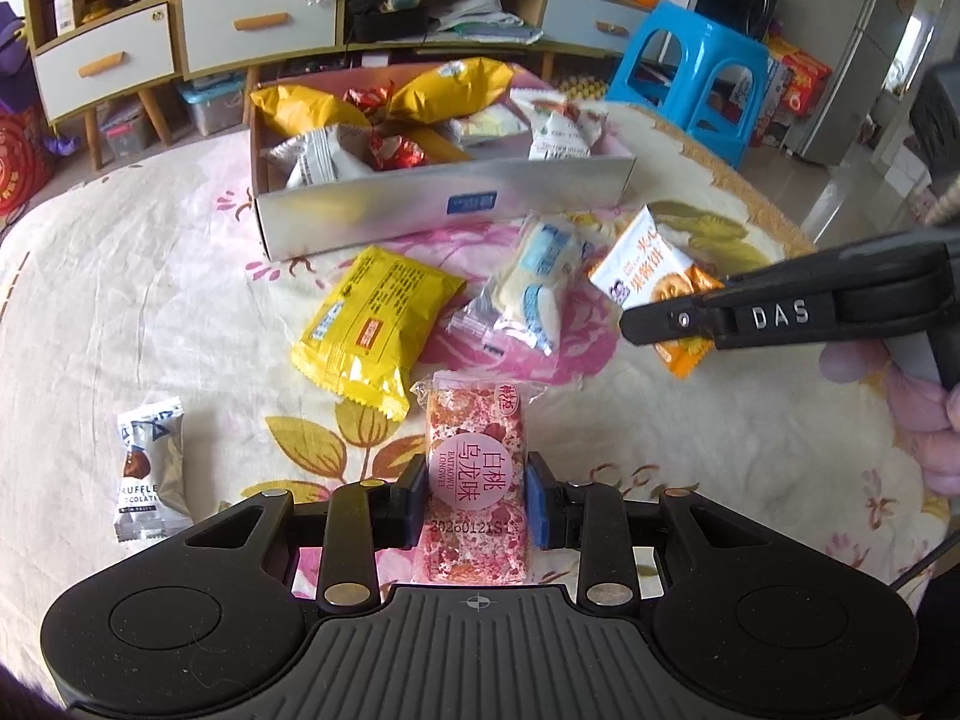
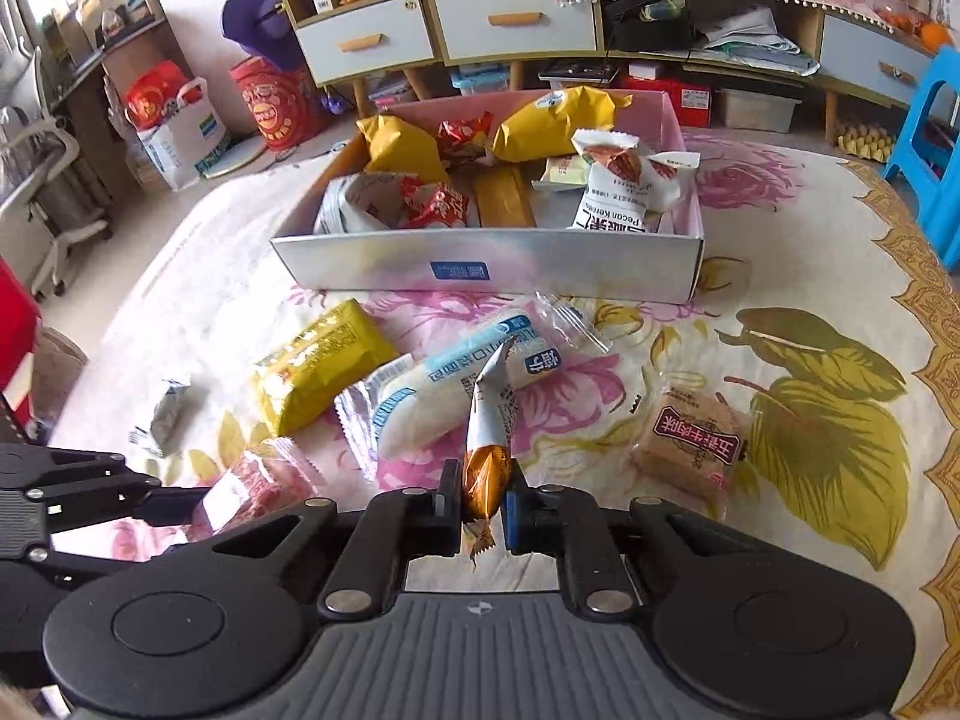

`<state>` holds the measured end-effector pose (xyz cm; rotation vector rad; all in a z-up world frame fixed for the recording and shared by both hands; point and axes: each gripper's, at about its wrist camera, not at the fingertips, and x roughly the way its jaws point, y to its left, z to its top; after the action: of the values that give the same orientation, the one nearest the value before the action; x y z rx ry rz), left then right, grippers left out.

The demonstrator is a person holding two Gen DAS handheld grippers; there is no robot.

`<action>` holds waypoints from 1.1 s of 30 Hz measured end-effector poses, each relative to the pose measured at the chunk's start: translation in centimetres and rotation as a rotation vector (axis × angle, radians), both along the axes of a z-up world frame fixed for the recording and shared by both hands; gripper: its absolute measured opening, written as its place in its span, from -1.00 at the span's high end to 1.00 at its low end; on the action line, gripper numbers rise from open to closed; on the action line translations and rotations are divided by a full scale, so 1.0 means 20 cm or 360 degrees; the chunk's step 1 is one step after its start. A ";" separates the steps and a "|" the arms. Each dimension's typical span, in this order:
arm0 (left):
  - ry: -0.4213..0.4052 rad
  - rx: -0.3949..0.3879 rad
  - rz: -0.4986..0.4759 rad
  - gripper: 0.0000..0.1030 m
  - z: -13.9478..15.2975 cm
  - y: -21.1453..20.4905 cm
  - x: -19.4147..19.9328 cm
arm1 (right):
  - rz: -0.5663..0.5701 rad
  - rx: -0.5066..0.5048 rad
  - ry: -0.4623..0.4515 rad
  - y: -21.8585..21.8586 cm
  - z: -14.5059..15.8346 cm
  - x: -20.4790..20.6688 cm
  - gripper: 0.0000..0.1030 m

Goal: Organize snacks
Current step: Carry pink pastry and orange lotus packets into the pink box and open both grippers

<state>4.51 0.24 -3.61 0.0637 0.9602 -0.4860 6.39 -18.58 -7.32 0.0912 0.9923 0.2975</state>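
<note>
The pink bar point(image 1: 477, 480) sat clamped crosswise between the pads of the left gripper point(image 1: 478, 495), its long axis running straight ahead along the fingers, pointing toward the box point(image 1: 444, 216). The orange packet point(image 2: 487, 468) was pinched edge-on in the right gripper point(image 2: 483, 501), its white end standing up and forward, likewise aimed at the box point(image 2: 480, 267). Whether either snack was lifted off the cloth or resting on it could not be told. The box lay directly ahead of both grippers, long side facing them, already holding several yellow, white and red packs. Between grippers and box, loose on the flowered tabletop point(image 1: 120, 276): a yellow pack point(image 1: 375, 324), a clear rice-cracker pack point(image 1: 534, 288), and off to the left a small truffle packet point(image 1: 147, 471). A brown biscuit point(image 2: 690, 441) lay to the right in the right wrist view. Judgement: both grippers appeared about equally far from the box; the right one sat ahead and to the right of the left, its finger crossing the left view over the orange packet point(image 1: 660, 282). The coming move likely calls for carrying each snack forward over the near wall, clearing the loose packs beneath, then releasing inside.
</note>
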 end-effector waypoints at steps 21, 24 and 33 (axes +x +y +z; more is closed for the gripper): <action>-0.0088 -0.0176 0.0102 0.43 0.24 0.02 0.04 | -0.0091 0.0209 -0.0038 -0.06 0.22 0.02 0.95; -0.0119 -0.0202 0.0136 0.43 0.28 0.02 0.08 | -0.0114 0.0231 -0.0051 -0.06 0.24 0.06 0.95; -0.0184 -0.0270 0.0223 0.43 0.33 -0.01 0.22 | -0.0214 0.0297 -0.0113 -0.09 0.26 0.19 0.95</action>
<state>9.01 -0.04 2.99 -0.1266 0.8013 -0.4281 10.22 -20.32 -2.04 0.3136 0.8820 0.2674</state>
